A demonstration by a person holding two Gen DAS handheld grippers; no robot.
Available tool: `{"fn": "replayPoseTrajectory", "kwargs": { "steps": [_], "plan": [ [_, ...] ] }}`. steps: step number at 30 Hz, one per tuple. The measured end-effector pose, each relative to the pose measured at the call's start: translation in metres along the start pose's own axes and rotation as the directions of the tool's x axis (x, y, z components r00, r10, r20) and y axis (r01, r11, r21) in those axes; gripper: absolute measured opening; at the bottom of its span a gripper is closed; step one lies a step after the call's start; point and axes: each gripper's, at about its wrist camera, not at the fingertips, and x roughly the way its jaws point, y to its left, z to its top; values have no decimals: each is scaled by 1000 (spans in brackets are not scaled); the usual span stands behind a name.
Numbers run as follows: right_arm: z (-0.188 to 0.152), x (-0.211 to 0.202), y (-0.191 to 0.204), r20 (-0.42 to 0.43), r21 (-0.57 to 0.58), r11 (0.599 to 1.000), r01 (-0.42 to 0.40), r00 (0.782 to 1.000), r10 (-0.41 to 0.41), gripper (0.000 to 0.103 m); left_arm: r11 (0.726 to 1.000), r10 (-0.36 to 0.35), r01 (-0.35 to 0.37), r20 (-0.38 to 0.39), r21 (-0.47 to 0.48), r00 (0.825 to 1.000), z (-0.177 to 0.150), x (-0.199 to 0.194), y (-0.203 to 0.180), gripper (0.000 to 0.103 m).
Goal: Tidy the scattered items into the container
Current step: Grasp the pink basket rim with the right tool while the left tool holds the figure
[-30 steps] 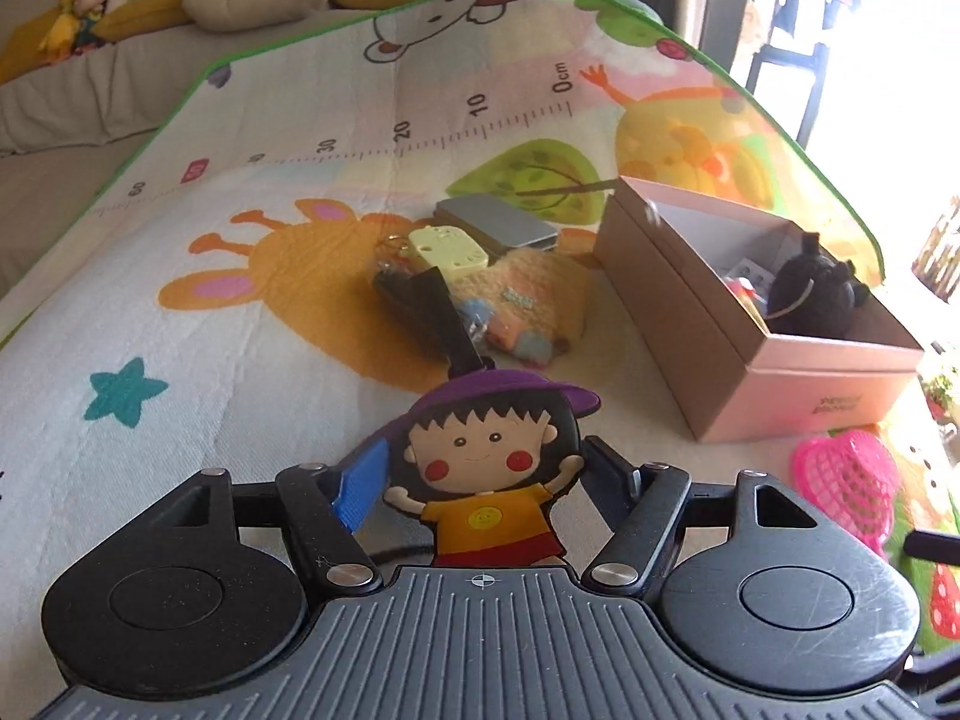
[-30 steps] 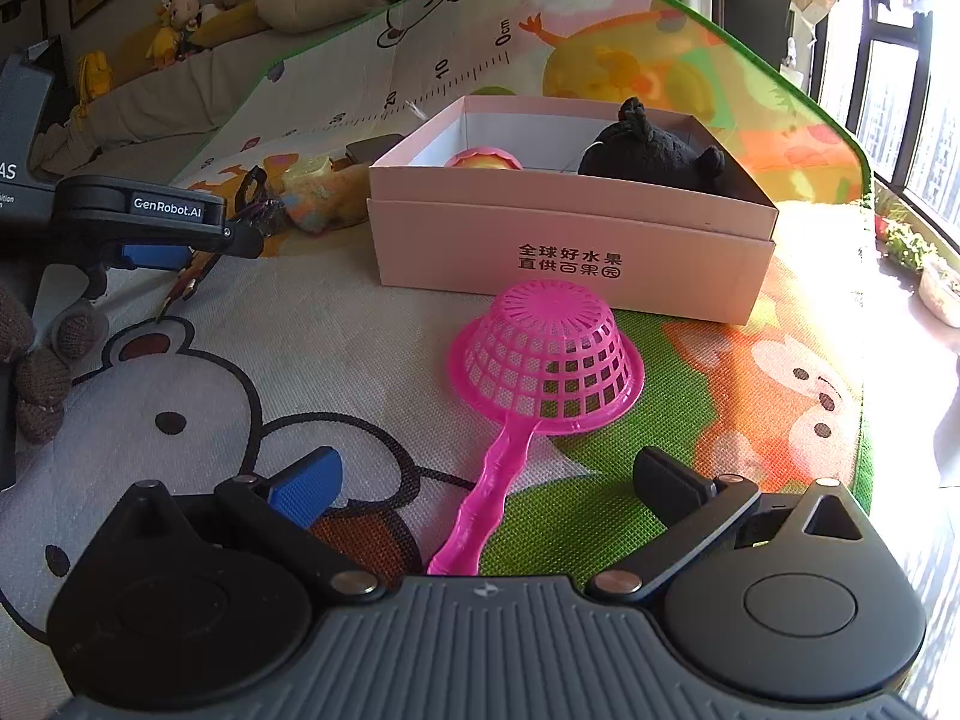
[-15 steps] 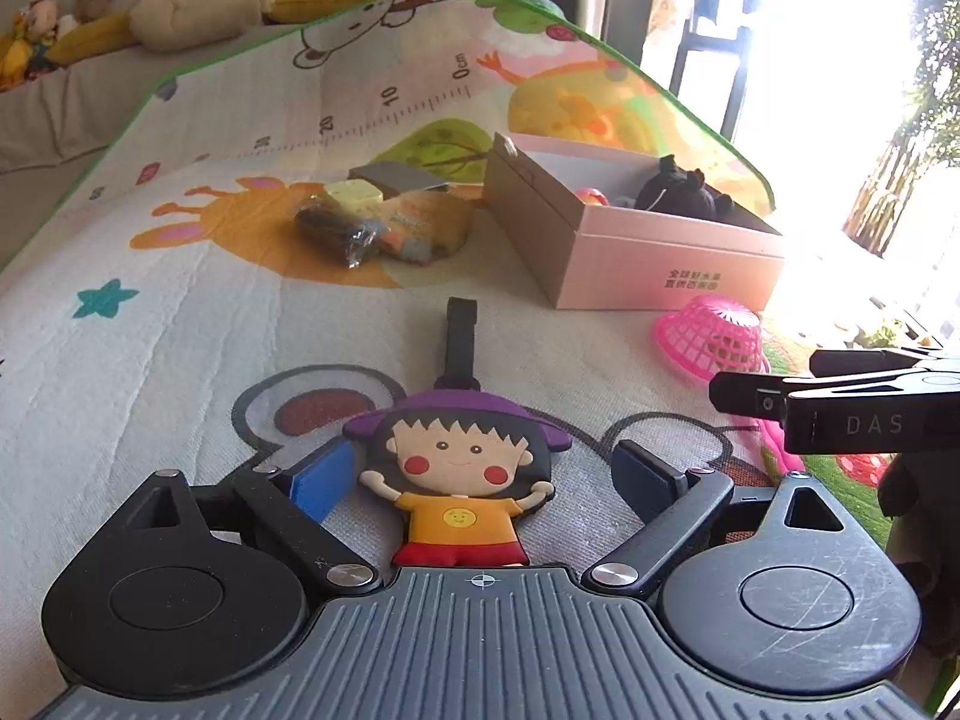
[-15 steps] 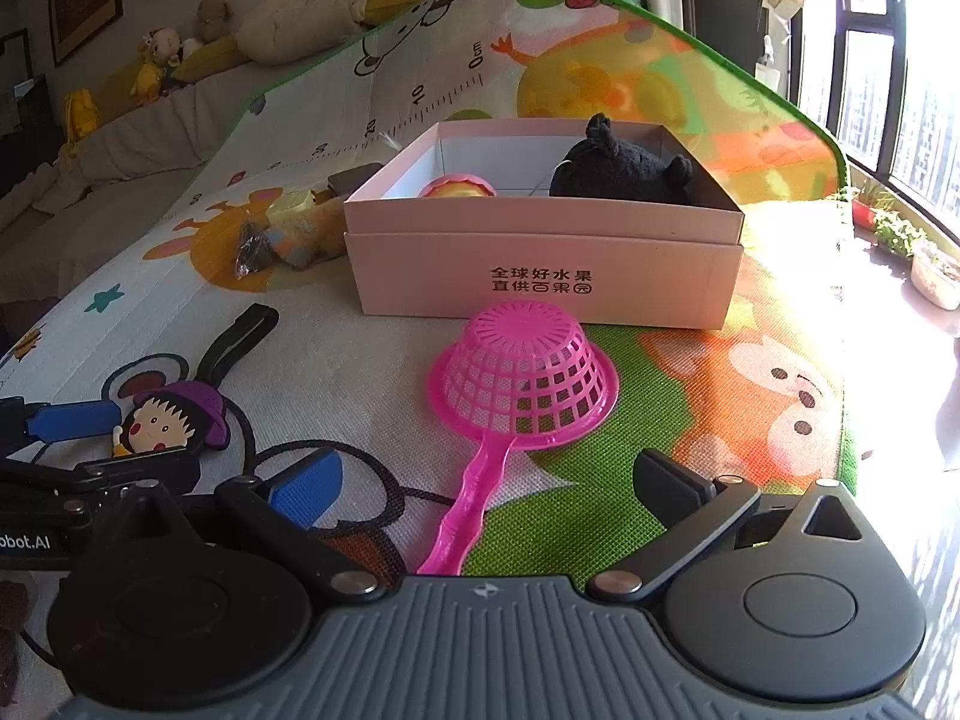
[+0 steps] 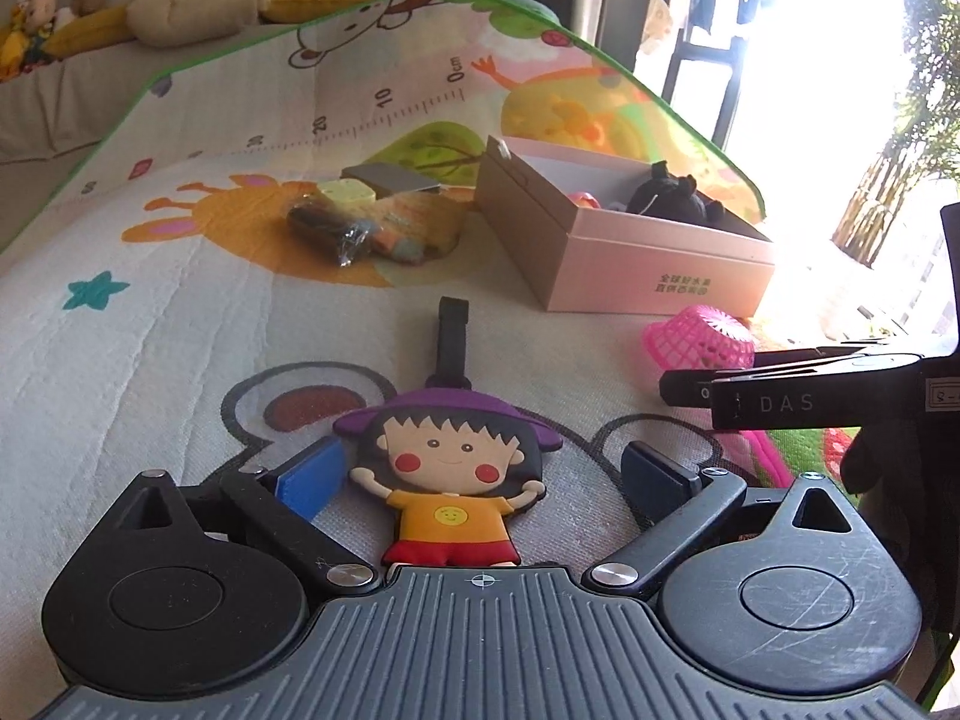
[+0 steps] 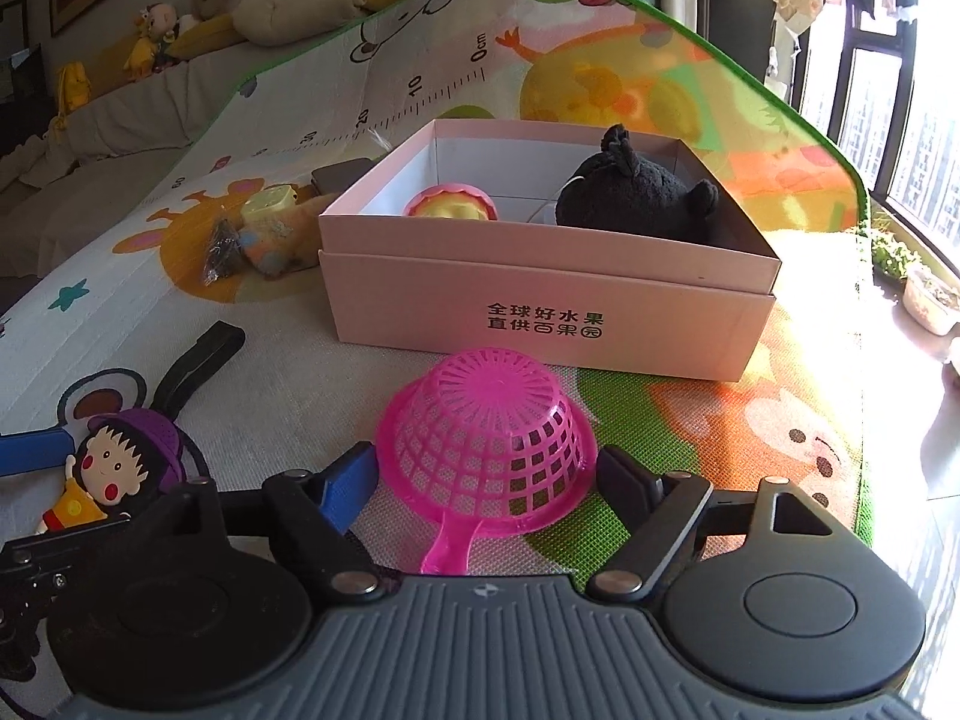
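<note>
Right hand-held gripper (image 6: 486, 480) had moved forward since the earlier frame: its wide-spread fingers now flanked the upside-down pink plastic mesh strainer (image 6: 487, 438) on the cartoon-print play mat (image 6: 288, 372), pads not clearly touching it. Left hand-held gripper (image 5: 480, 468) sat spread wide around the flat rubber cartoon-girl luggage tag (image 5: 447, 468), no grip. Pink cardboard box (image 6: 540, 306) stood just beyond the strainer, holding a black plush toy (image 6: 642, 192) and a yellow-pink round toy (image 6: 450, 207). Wrapped items (image 5: 372, 225) lay left of the box.
</note>
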Motion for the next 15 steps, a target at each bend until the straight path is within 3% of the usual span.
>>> {"fn": "replayPoseTrajectory", "kwargs": {
  "steps": [9, 15],
  "plan": [
    [-39, -47, 8, 38, 22, 999, -35, 999, 34, 80, 1000, 4, -4, -7, 11, 1000, 0, 2, -1, 102],
    [-38, -41, 7, 28, 36, 999, -21, 999, 20, 82, 1000, 2, -2, -7, 9, 1000, 0, 2, -2, 102]
  ]
}}
